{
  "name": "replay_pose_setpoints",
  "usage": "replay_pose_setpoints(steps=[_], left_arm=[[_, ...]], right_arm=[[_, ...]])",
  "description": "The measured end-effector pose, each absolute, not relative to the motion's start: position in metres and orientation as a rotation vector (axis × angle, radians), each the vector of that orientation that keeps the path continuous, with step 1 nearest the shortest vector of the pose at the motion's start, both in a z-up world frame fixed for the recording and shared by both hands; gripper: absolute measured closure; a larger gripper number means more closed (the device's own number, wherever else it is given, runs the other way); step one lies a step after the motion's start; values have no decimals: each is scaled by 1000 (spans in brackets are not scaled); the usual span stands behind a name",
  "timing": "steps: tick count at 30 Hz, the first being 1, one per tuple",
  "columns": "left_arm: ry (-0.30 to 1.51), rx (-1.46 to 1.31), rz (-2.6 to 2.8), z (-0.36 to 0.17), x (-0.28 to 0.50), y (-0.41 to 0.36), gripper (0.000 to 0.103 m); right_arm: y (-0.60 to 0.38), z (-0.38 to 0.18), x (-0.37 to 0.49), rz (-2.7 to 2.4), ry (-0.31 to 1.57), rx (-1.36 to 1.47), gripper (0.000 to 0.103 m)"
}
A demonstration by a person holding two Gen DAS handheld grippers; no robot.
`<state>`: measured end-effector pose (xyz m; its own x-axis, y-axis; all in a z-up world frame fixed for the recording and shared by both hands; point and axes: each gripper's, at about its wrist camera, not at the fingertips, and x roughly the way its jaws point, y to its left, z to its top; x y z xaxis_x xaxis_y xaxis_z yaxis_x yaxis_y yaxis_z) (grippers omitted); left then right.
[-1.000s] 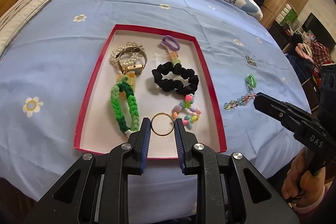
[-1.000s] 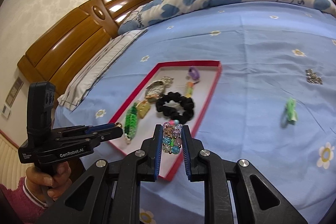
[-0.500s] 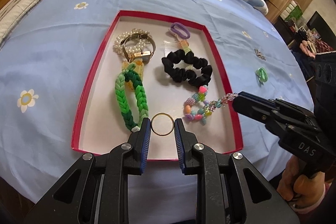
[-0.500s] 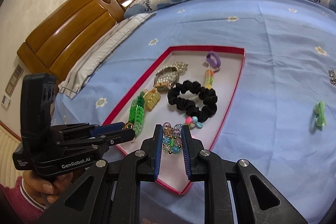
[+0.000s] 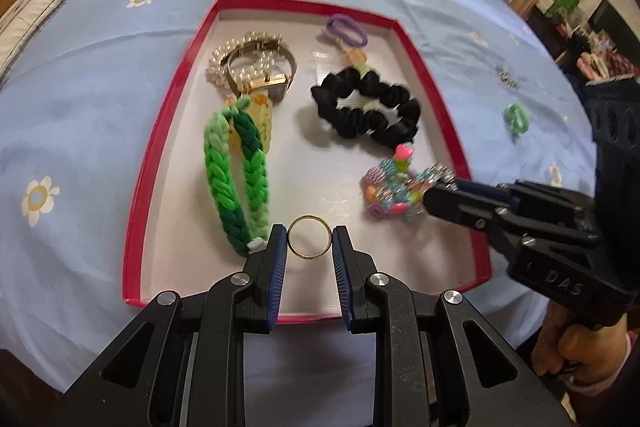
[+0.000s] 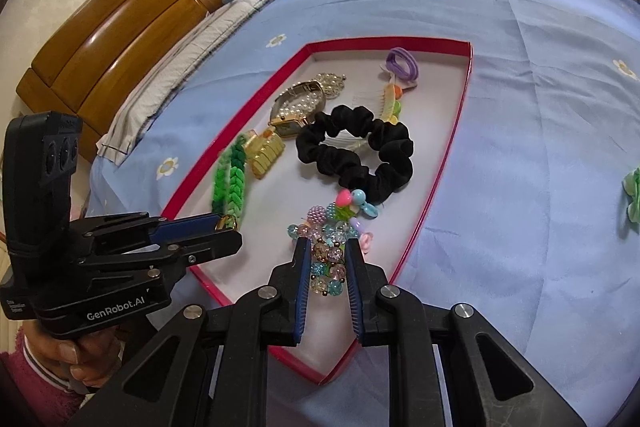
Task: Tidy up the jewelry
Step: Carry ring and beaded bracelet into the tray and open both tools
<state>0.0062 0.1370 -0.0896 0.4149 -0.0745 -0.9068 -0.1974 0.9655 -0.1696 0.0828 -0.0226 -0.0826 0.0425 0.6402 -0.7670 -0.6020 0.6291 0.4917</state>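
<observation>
Placing step in hand: left gripper pinches a thin gold ring and right gripper clamps a multicoloured glass-bead bracelet, both low over the red-rimmed white tray; next, judged, lower and release.

Blue flowered bed, red-rimmed tray, green hair tie, perhaps a brooch

The left claw points steeply downward with its blue pads clamped on a gold ring, while the right claw, angled down beside it, pinches a beaded bracelet, each claw's handle gripped by a hand.
</observation>
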Motion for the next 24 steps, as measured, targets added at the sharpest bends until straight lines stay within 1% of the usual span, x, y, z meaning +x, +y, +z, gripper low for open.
replay_pose_setpoints(steps=[20, 24], left_arm=[[1161, -218, 92, -95, 11, 133, 82], [1162, -214, 94, -96, 11, 132, 80]], right_arm=[[-15, -92, 89, 964, 1229, 44, 85], [-15, -92, 89, 964, 1231, 49, 84]])
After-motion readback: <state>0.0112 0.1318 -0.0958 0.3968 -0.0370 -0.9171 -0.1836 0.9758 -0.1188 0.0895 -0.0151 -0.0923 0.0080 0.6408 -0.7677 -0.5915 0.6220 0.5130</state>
